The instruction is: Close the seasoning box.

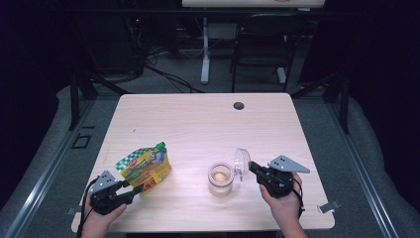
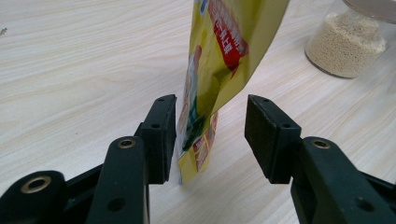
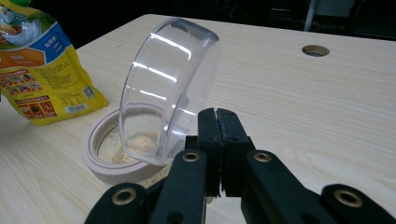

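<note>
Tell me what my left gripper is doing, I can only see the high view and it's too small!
Observer: In the left gripper view the left gripper is open, with the bottom edge of the yellow pouch between its jaws, against one jaw and apart from the other.
Operator: What's in the jar?
Observer: Pale, fine grains fill the lower part of the jar.
Operator: Is my other gripper holding the see-through lid?
Observer: The right gripper has its jaws pressed together at the clear lid, which tilts up over the jar's open mouth; the pinched edge itself is hidden.
</note>
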A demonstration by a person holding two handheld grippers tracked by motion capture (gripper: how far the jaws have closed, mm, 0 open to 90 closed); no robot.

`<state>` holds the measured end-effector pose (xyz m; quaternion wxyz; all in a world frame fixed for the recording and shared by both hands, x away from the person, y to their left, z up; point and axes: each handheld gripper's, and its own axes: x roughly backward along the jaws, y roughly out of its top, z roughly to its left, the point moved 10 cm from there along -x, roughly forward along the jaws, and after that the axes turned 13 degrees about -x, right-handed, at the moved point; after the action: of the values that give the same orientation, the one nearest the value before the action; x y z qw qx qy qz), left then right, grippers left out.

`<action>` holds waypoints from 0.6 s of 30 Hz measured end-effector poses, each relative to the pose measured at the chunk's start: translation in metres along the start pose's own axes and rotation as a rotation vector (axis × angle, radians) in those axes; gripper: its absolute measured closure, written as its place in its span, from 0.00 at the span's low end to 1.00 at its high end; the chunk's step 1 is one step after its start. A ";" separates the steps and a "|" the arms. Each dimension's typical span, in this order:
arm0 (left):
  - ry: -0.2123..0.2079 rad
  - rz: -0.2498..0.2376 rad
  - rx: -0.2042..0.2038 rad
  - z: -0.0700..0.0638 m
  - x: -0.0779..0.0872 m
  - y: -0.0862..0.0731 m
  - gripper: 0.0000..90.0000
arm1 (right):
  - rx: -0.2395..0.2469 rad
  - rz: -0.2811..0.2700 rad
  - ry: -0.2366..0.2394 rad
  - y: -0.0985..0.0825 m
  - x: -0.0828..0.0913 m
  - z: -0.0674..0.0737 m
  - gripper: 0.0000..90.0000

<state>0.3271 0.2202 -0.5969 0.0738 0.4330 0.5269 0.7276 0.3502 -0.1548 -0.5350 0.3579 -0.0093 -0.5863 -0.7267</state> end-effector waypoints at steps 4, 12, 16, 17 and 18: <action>0.000 0.000 -0.001 0.000 0.000 0.000 0.60 | -0.002 -0.002 0.003 0.000 -0.001 0.001 0.99; 0.001 0.003 -0.002 0.000 0.001 -0.001 0.60 | 0.004 0.001 0.006 0.000 -0.003 0.003 0.99; 0.000 0.003 -0.003 0.000 0.000 -0.001 0.60 | 0.005 0.003 0.007 -0.001 -0.004 0.005 0.99; 0.000 0.003 -0.003 -0.001 0.000 -0.001 0.60 | 0.007 0.004 0.011 -0.001 -0.004 0.006 0.99; 0.000 0.003 -0.003 -0.001 0.000 -0.001 0.60 | 0.011 0.010 0.010 -0.002 -0.005 0.006 0.99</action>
<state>0.3263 0.2202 -0.5973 0.0732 0.4338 0.5251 0.7285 0.3502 -0.1472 -0.5366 0.3645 -0.0064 -0.5885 -0.7217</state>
